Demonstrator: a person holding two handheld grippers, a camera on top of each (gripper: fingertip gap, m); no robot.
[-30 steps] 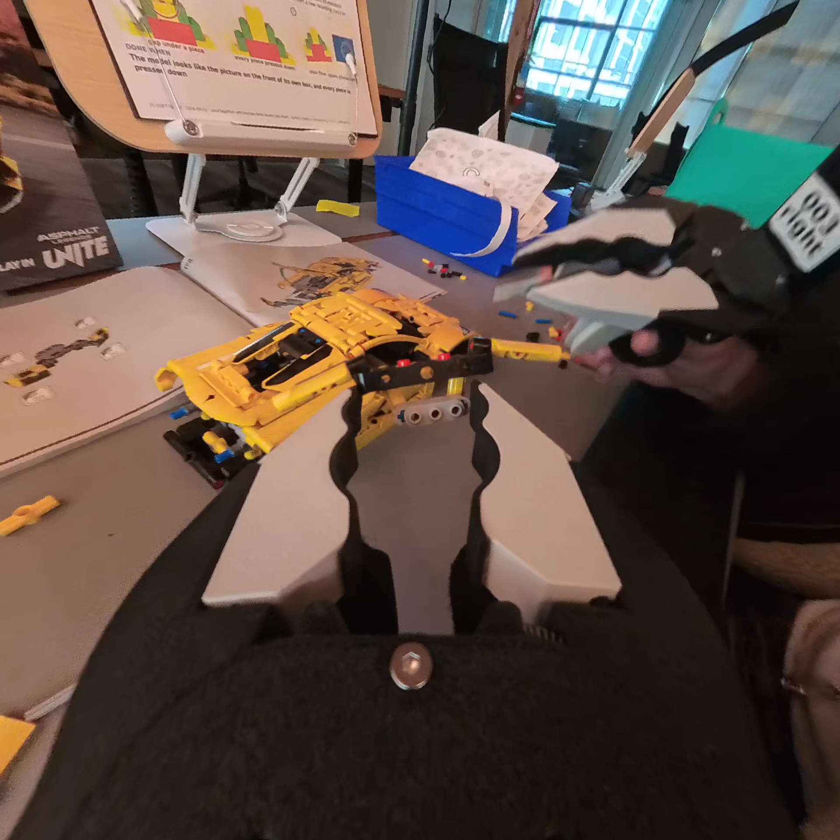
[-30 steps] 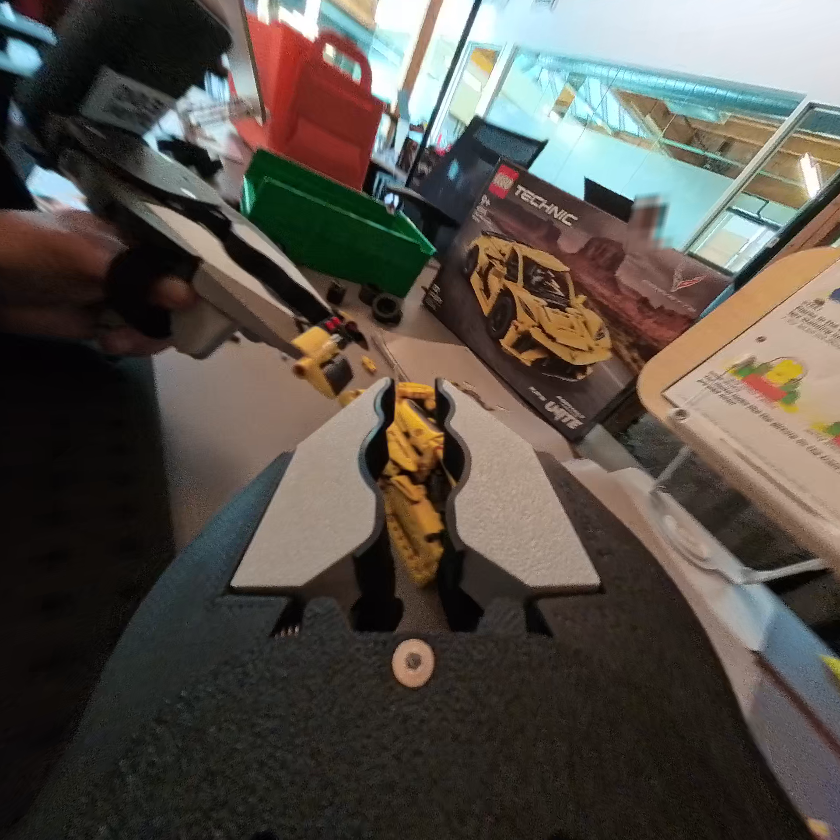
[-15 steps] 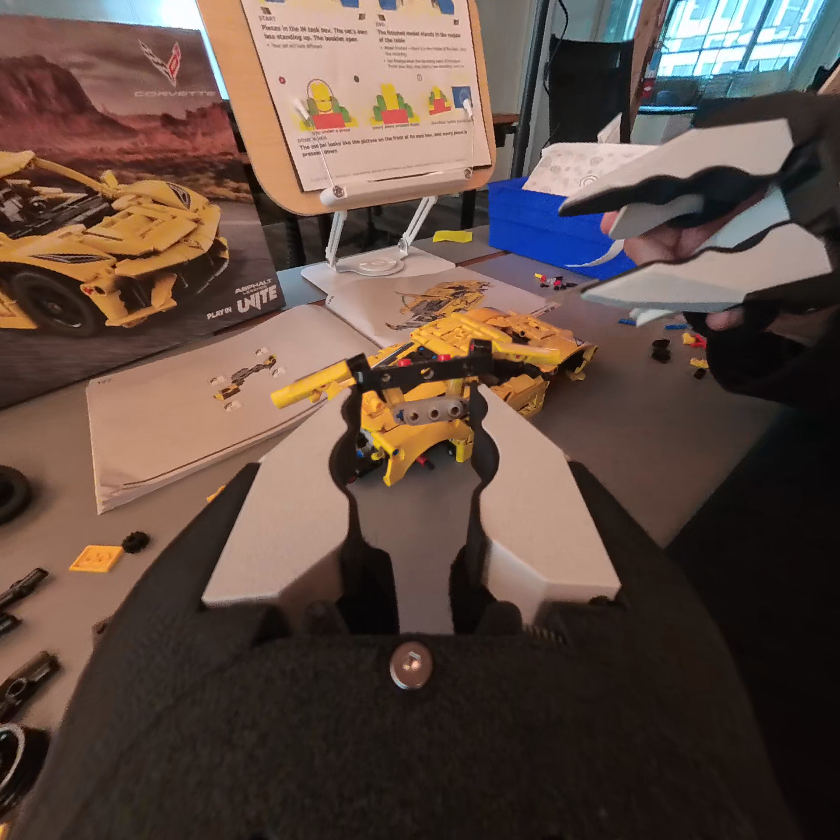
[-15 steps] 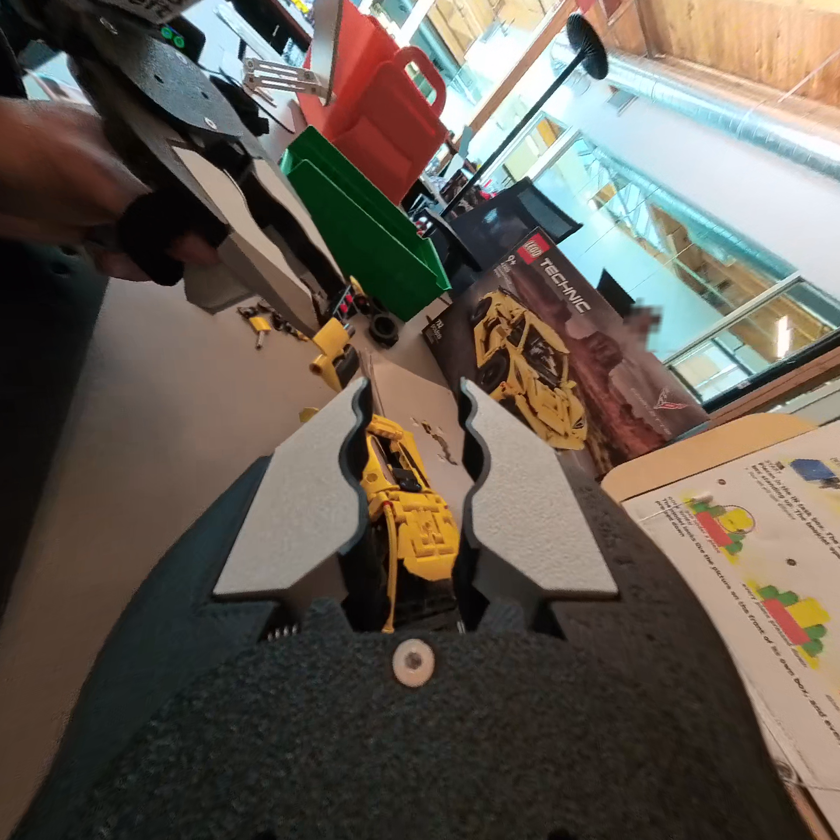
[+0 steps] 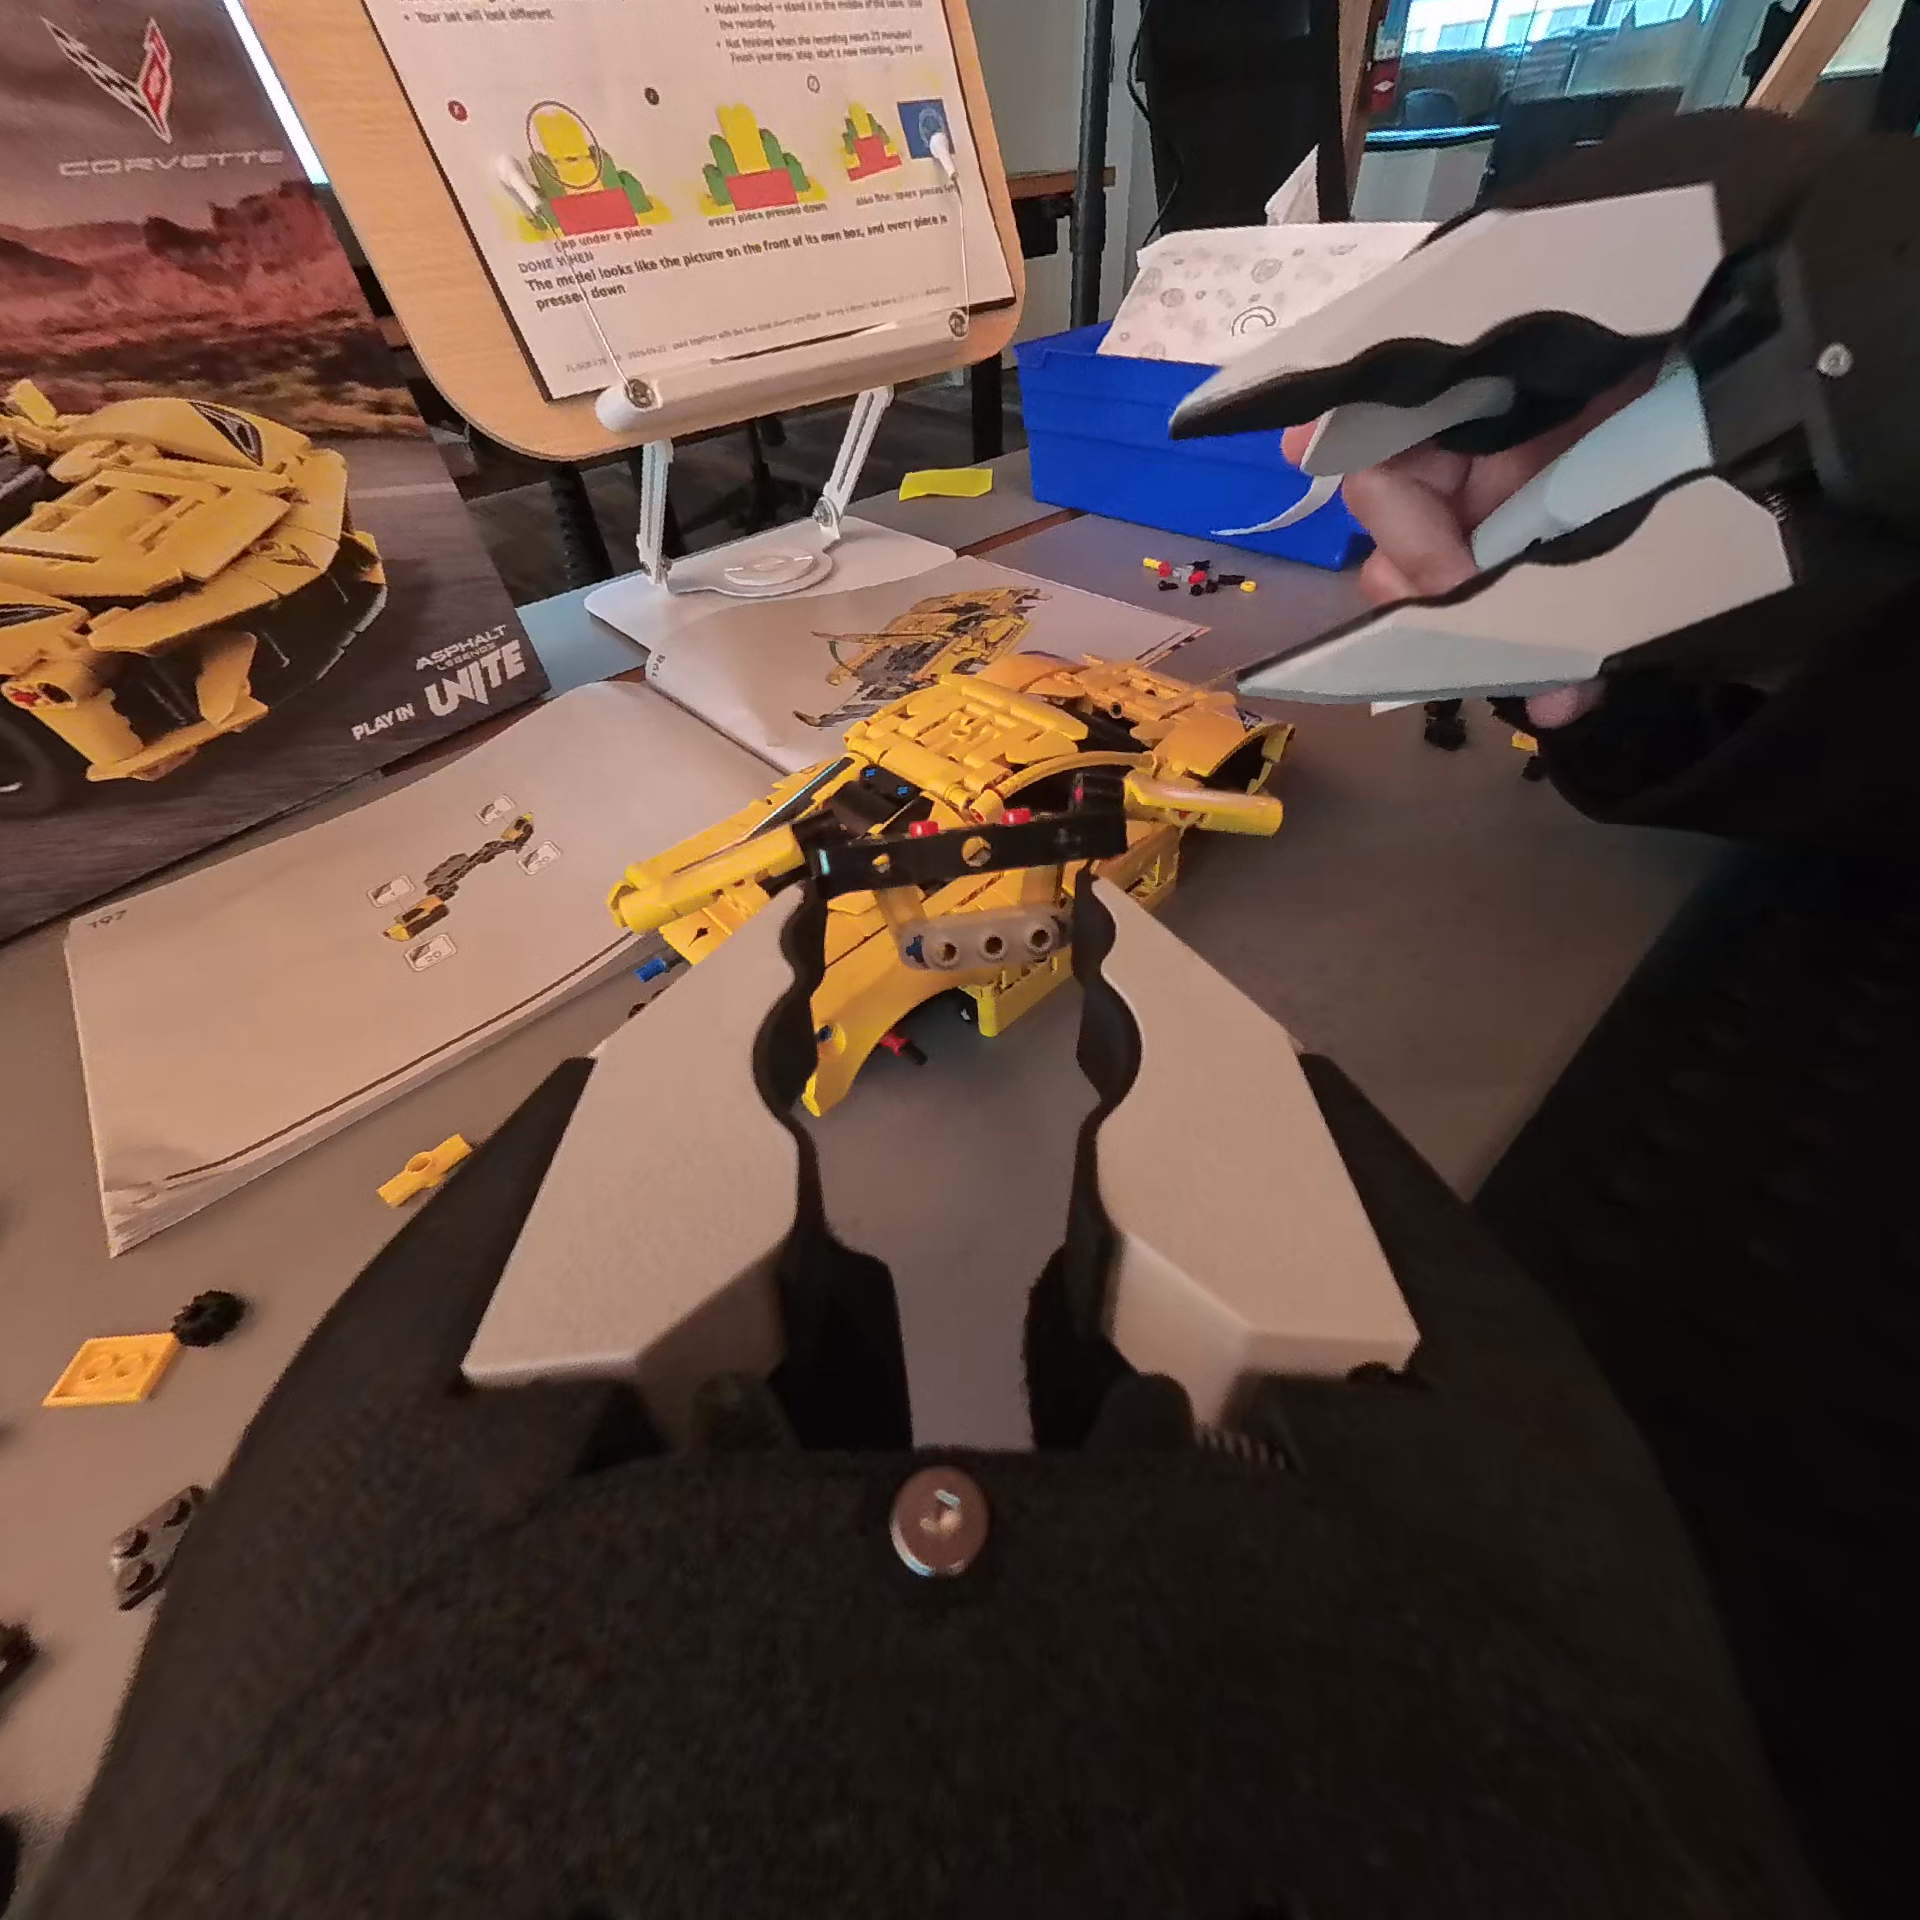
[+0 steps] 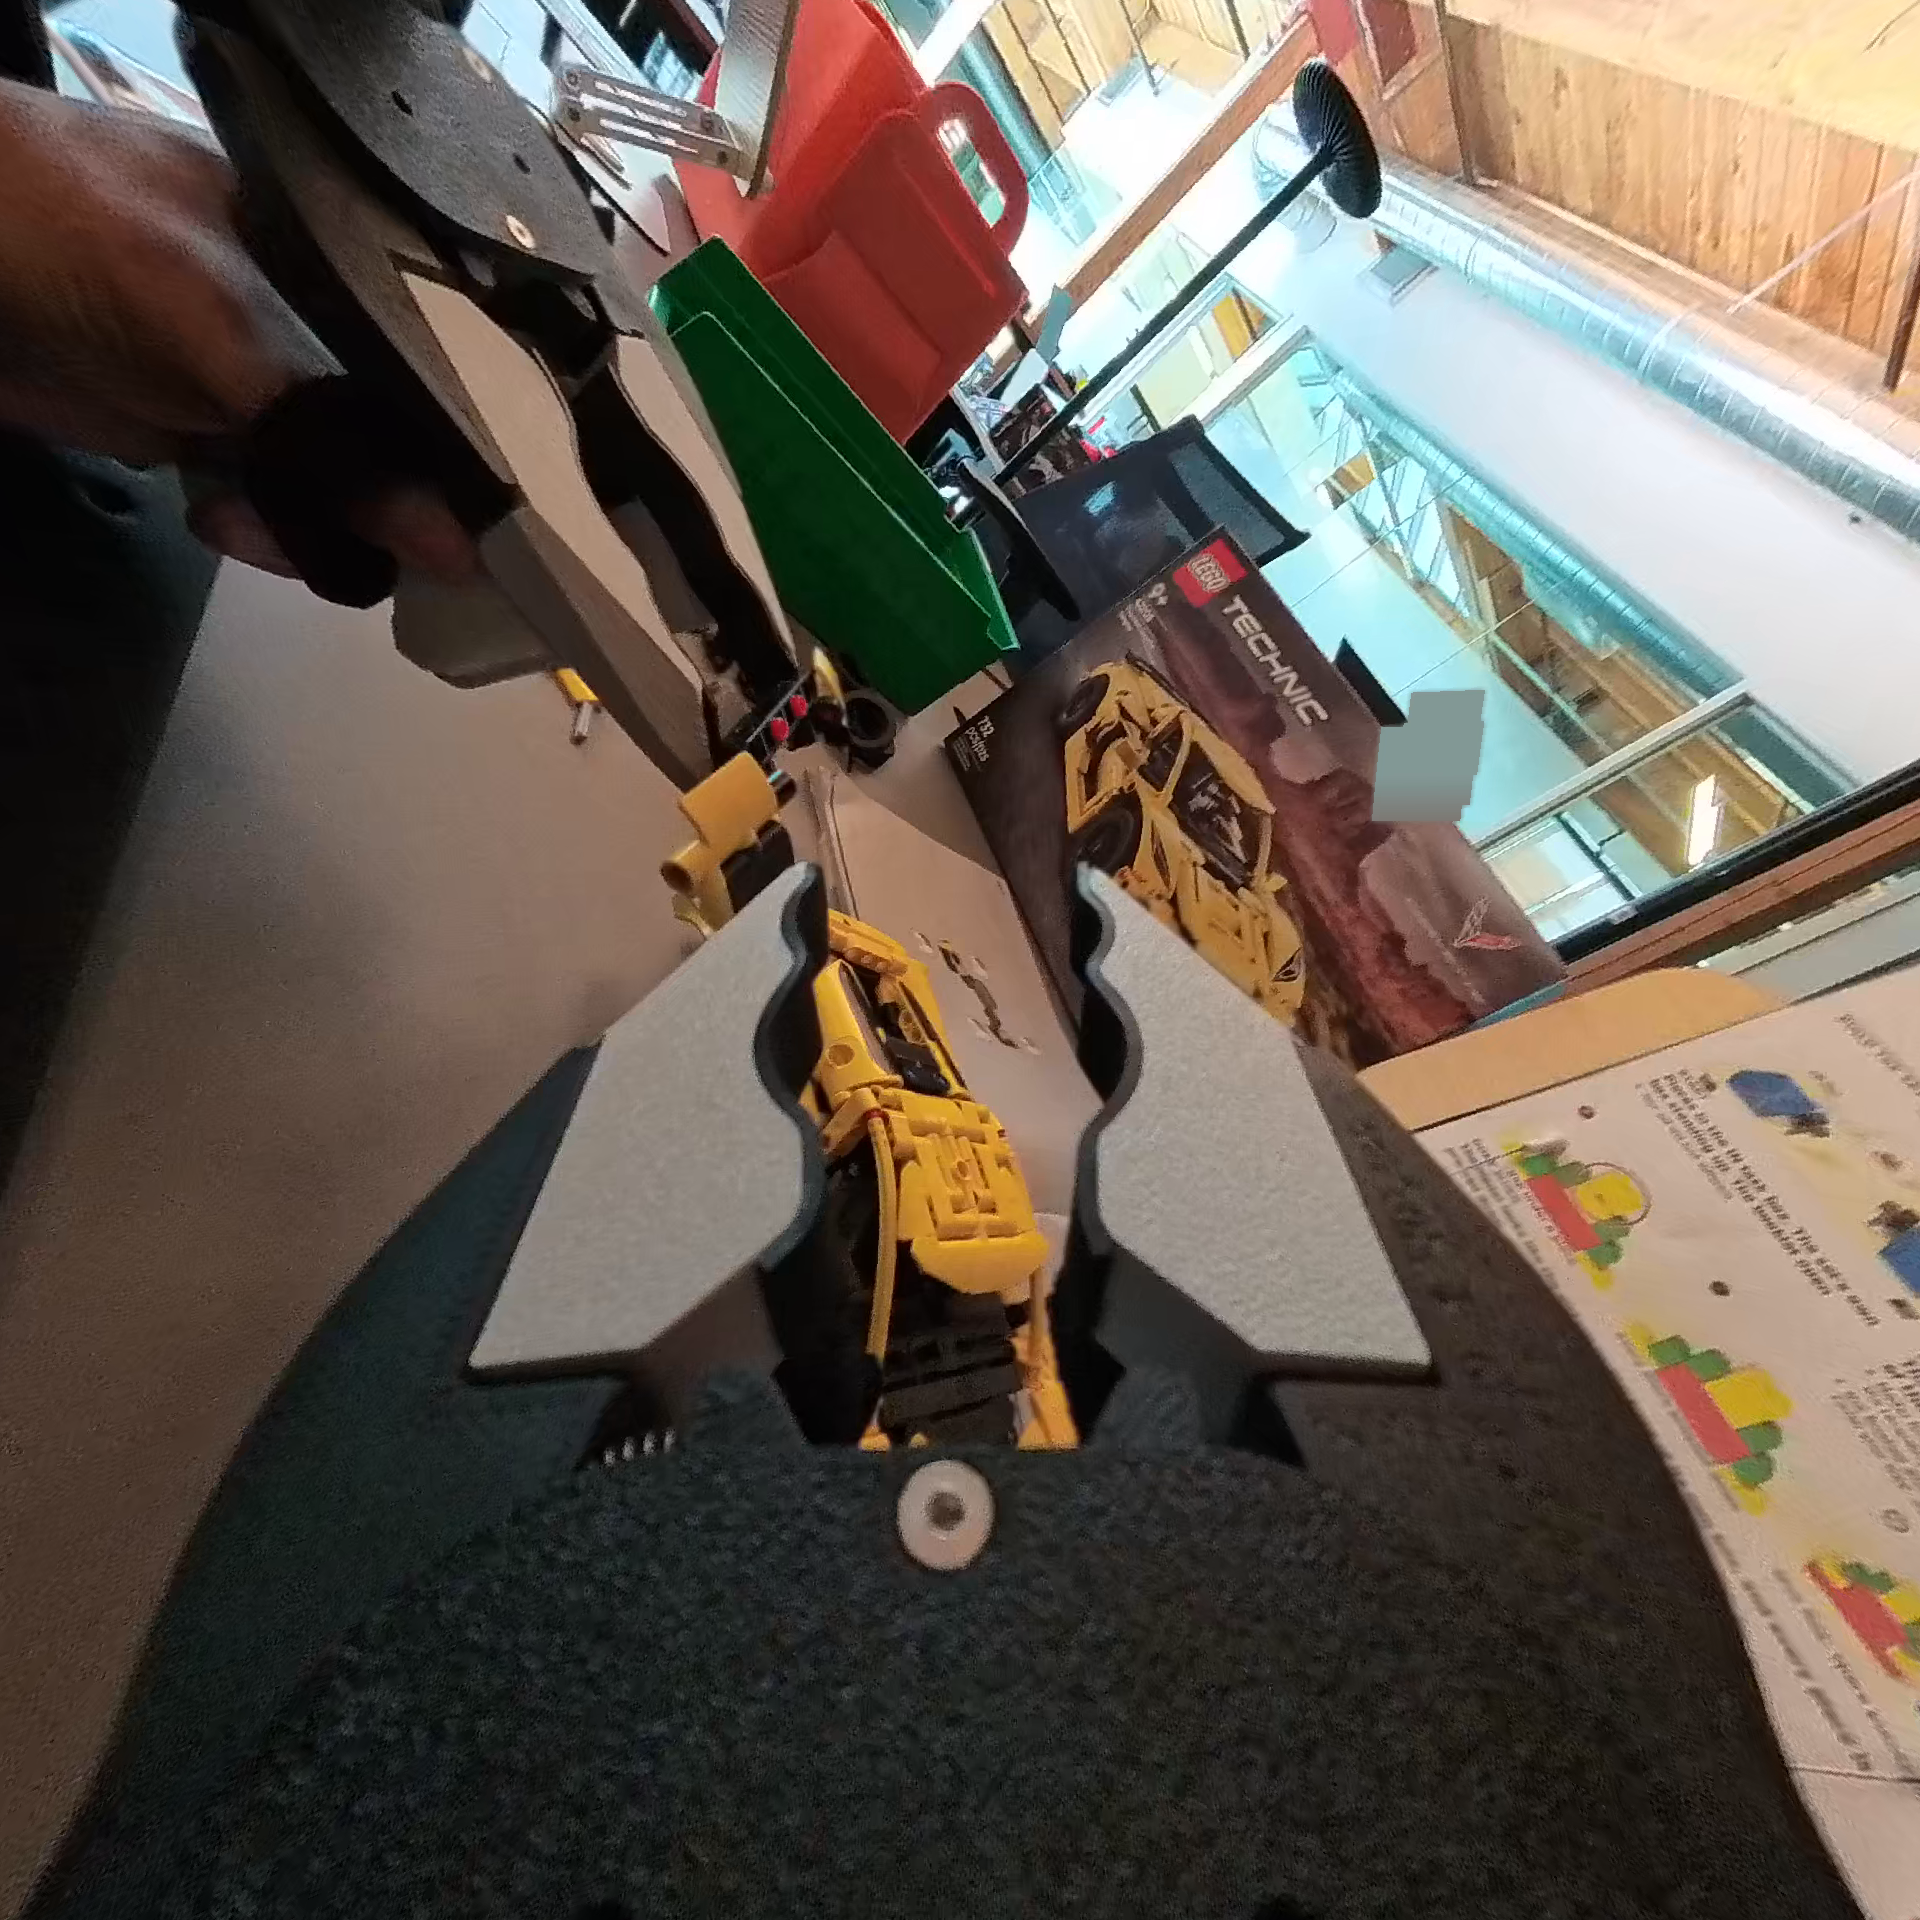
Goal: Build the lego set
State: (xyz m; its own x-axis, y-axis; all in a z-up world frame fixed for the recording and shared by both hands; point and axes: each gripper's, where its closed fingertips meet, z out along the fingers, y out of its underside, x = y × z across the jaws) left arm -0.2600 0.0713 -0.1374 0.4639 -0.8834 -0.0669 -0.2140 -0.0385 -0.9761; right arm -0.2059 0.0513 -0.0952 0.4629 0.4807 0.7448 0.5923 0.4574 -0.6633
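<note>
Yellow lego car (image 5: 1039,727), part built, lies on the grey table (image 5: 1403,935) at the middle of the left wrist frame, nose toward the lower left, partly over an open instruction booklet (image 5: 312,997). Just in front of it, held above the table: a small subassembly (image 5: 966,847) of a black beam with red pins, yellow ends and a grey three-hole piece. Pinched at its two sides between the tips of the left gripper (image 5: 943,914), jaws set fairly wide but closed on it. Hangs near the car; touching or not, cannot tell.

Upper right of that frame: right gripper (image 5: 1210,551), gripped by a hand (image 5: 1423,509), jaws spread with nothing between them, hovering above the car's far end. Seen again in the right wrist frame with jaws parted, car body showing through the gap beyond them.

Upper left: set's box (image 5: 187,520) standing upright. Top centre: wooden stand with a printed sheet (image 5: 727,208). Right of it, a blue bin (image 5: 1122,457) with paper inside. Lower left: loose yellow plate (image 5: 109,1371) and yellow connector (image 5: 424,1169) on the table. Upper middle of the right wrist frame: green bin (image 6: 831,520).
</note>
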